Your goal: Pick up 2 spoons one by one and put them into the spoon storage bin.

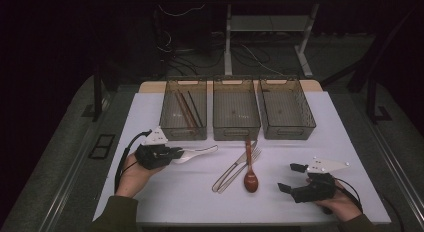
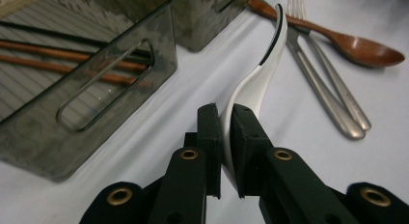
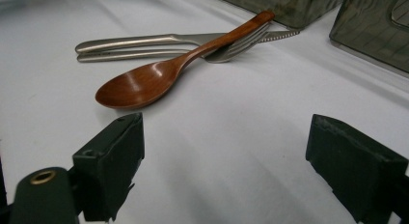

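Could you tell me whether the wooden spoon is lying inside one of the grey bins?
No, the wooden spoon lies on the white table in front of the bins, its handle crossing the fork.

**No readable text**

Nothing legible anywhere: no words, labels, brands, numbers or signs. Checked on the three smoky bins (image 1: pixel 236 108) at the far side of the counter (image 1: pixel 165 192), on the cutlery lying near the middle, on the white spoon (image 2: pixel 253 84) and on both claws. Small pale specks on the bin floors too blurred to read.
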Tool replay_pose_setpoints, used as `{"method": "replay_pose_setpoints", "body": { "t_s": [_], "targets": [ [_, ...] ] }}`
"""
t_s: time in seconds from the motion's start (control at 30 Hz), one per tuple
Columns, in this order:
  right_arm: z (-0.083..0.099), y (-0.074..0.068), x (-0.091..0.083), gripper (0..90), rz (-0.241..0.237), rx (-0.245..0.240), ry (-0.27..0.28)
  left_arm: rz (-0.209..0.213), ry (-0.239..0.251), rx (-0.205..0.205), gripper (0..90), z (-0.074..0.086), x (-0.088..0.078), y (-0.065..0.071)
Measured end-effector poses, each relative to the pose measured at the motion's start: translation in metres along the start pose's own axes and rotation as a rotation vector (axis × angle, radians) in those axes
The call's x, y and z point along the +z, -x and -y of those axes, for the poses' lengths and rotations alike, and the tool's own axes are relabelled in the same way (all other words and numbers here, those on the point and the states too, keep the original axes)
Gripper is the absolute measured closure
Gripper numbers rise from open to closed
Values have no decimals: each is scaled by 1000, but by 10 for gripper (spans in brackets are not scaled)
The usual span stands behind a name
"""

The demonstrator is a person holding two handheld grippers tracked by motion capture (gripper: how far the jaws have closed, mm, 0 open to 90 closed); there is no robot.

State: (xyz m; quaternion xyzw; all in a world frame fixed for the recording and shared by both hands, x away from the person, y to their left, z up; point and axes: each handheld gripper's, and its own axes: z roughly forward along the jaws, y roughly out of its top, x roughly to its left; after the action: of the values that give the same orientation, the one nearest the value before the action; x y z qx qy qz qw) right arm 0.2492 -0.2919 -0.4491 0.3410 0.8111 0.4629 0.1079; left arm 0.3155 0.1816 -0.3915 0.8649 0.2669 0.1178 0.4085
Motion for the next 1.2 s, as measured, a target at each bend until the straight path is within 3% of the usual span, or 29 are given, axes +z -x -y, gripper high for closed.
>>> {"method": "replay_pose_setpoints", "body": {
  "t_s": [0.33, 0.67, 1.2],
  "targets": [
    [-1, -1, 2, 117, -4, 4, 1, 2, 23, 7, 825, -15, 7, 0],
    [0, -1, 2, 117, -1, 1, -1, 12, 48, 39, 824, -38, 16, -2],
    [0, 0, 2, 117, -2, 5, -1, 42, 80, 70, 824, -84, 47, -8]
  ]
}}
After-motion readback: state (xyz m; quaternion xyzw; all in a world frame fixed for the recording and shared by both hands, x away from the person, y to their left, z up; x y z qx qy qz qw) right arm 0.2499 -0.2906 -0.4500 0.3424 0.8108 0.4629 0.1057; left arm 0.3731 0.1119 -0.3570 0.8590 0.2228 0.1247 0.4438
